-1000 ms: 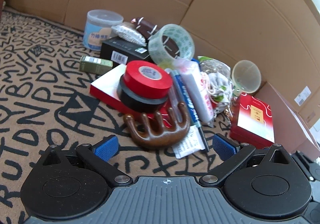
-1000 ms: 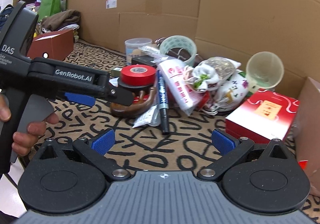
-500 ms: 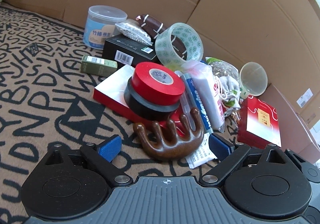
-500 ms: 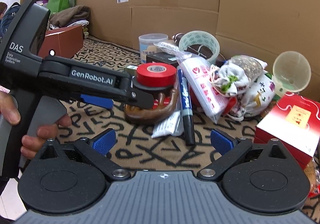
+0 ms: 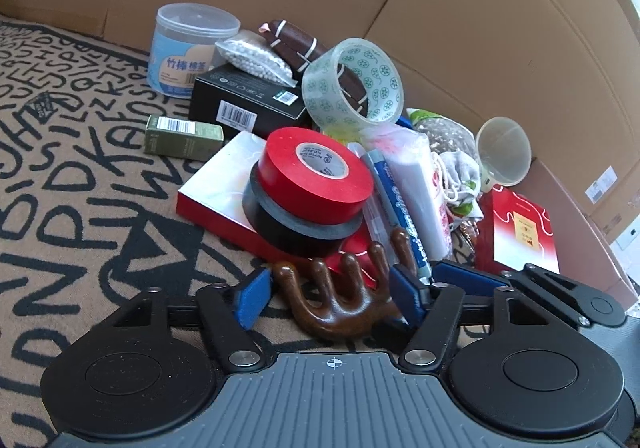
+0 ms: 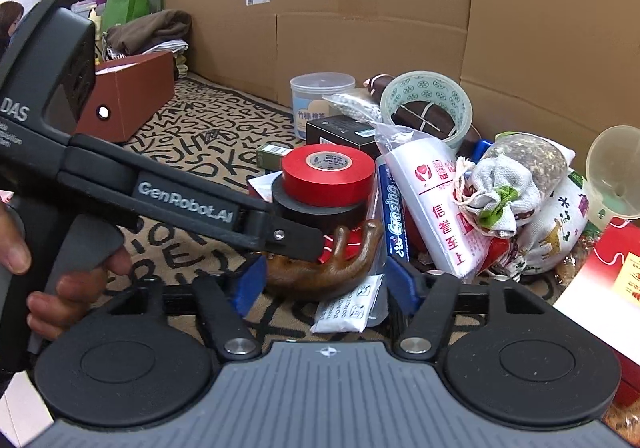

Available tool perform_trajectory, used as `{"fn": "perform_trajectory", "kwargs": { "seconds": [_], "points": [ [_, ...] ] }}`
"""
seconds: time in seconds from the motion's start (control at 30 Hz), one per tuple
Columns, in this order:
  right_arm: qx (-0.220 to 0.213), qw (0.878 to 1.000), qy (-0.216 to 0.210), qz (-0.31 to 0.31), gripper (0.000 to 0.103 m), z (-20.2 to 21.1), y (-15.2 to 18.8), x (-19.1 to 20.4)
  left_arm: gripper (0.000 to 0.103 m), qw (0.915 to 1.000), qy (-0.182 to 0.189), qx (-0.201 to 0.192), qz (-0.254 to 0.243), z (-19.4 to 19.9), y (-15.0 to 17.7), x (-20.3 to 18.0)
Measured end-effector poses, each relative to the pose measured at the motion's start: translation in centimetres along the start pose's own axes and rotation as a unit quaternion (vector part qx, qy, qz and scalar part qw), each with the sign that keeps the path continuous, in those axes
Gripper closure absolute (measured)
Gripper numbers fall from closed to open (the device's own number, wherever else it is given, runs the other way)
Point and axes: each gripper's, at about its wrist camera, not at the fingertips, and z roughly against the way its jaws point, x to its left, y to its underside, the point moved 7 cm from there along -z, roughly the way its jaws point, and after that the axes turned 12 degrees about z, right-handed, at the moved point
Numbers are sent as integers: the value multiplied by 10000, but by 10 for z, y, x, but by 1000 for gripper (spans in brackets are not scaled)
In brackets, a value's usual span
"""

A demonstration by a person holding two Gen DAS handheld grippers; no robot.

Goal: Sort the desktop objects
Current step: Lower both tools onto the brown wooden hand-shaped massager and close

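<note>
Comb: brown wooden hand-shaped comb (image 5: 340,304) on the letter-print mat (image 5: 80,208), nearest of the pile.
Left gripper (image 5: 328,294): jaws closing, comb between them, not yet touching.
Right gripper (image 6: 324,282): jaws closing around the same comb.
Behind: red tape roll (image 5: 314,174) stacked on black tape roll (image 5: 298,226).

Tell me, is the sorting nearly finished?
No, it's barely started. Nothing looks sorted: the red tape, clear tape, marker and boxes lie in one pile. Both jaws are closing, the left hand-held gripper around the brown wooden hand-shaped massager, the right hand-held gripper beside it.
</note>
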Motion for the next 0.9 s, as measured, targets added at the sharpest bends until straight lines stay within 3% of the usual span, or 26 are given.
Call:
{"fn": "perform_trajectory", "kwargs": {
  "seconds": [0.33, 0.7, 0.9],
  "points": [
    [66, 9997, -107, -227, 42, -13, 1, -6, 31, 9998, 117, 67, 163, -7, -5, 10],
    [148, 9999, -22, 69, 46, -4, 3, 3, 47, 9997, 86, 124, -207, -1, 6, -3],
    [224, 9996, 43, 190, 46, 17, 13, 7, 47, 9991, 141, 252, -318, 7, 24, -15]
  ]
}}
